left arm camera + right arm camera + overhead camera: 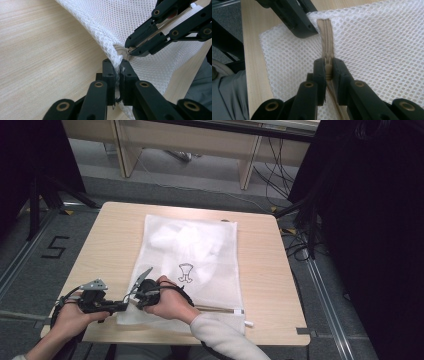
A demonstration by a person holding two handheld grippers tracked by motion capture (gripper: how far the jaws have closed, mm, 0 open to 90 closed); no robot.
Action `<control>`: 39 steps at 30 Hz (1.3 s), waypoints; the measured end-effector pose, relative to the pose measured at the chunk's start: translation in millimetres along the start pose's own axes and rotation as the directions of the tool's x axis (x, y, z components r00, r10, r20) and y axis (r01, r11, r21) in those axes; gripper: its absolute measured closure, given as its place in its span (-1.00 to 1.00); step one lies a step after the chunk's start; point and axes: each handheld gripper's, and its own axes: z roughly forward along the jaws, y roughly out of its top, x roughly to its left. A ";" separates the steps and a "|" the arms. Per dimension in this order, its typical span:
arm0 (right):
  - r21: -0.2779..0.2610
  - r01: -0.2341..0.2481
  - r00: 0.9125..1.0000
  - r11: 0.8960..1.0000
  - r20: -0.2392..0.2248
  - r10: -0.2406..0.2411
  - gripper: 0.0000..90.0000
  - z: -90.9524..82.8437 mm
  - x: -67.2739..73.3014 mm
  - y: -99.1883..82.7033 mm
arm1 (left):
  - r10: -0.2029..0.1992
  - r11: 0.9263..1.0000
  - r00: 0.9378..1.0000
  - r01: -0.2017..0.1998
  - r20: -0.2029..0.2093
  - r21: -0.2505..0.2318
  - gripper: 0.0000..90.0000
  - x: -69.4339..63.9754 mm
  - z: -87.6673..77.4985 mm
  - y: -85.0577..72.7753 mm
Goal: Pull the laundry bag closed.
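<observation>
— Mesh laundry bag point(192, 262), white and flat with a beige zipper point(327, 37) along its near edge: where does it lie?

— On the pale wooden table point(265, 270), its near-left corner just in front of the person. Something white sits inside it, towards the far end.

— And the grippers?

— The left gripper point(117, 71) is clamped on the bag's mesh edge at that corner, jaws nearly together with only netting between them. The right gripper point(328, 68) is closed on the small beige zipper pull point(328, 65), its jaws pressing it from both sides (the left gripper view shows those tips just above the pinched corner).

— So the work looks like sliding the zipper along while the corner is held?

— That seems the likeliest reading. The zipper teeth ahead of the pull look closed.

— What could go wrong?

— The pull is small and slim; a tug at an angle could let it slip out of the jaws. If the left grip holds too little netting, the corner may slide free and the bag will bunch and drag along instead of the slider moving. Loose mesh could also snag in the slider.
</observation>
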 end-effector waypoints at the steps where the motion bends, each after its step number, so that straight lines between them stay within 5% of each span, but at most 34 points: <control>1: -0.003 0.004 1.000 1.000 -0.002 -0.004 0.83 0.2 -0.3 -0.2 | 0.001 1.000 1.000 -0.001 -0.003 0.000 0.87 -0.1 -0.2 0.0; 39: 0.022 -0.011 1.000 1.000 0.002 0.011 0.83 -2.0 -2.8 -8.3 | -0.034 0.999 0.999 0.034 0.000 -0.010 0.87 0.1 -1.0 0.1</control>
